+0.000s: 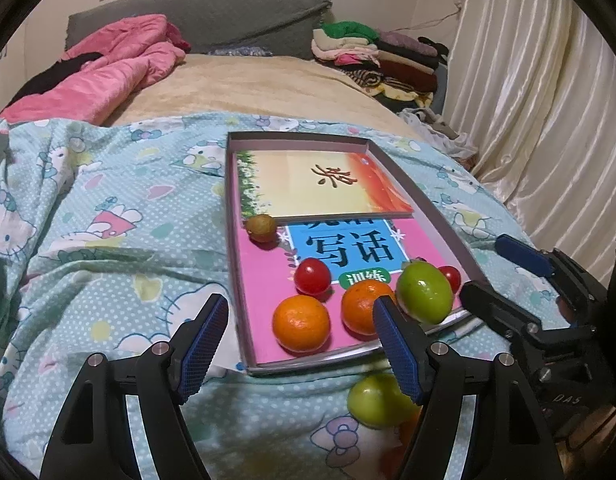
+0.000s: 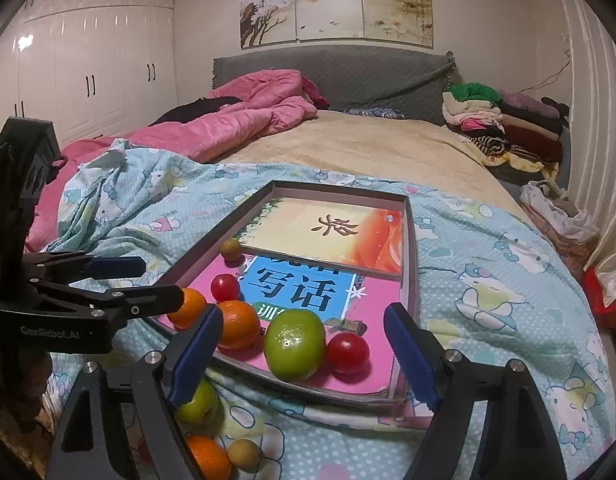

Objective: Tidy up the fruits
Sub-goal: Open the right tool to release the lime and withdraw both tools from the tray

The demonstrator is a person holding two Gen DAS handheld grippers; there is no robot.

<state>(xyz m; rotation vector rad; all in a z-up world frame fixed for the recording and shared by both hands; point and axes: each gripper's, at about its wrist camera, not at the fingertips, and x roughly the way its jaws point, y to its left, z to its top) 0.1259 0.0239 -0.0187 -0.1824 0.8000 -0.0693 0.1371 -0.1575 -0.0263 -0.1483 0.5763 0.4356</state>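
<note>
Fruits are sitting in a shallow box [image 1: 423,184] on the cartoon-print bedsheet [image 1: 108,208], as the left wrist view is showing it. Two oranges [image 1: 302,323] are lying side by side at the near edge of the box, a green fruit [image 1: 424,292] is leaning beside them, a red tomato [image 1: 312,276] is sitting just behind, and a small brownish fruit [image 1: 261,228] is resting against the upper book [image 1: 319,184]. Another green fruit [image 1: 377,400] is lying outside the box on the sheet. The left gripper [image 1: 304,344] is hovering with its jaws standing wide apart, gripping nothing. The right gripper [image 1: 495,264] is reaching in from the right.

From the right wrist view, the right gripper [image 2: 304,344] is hanging over the near end of the box [image 2: 339,190], jaws spread wide, with the green fruit [image 2: 295,346] and a tomato [image 2: 347,353] lying between them untouched. An orange [image 2: 208,462], a tan fruit [image 2: 244,454] and a green one [image 2: 198,404] are lying on the sheet outside. The left gripper [image 2: 156,280] is also open
</note>
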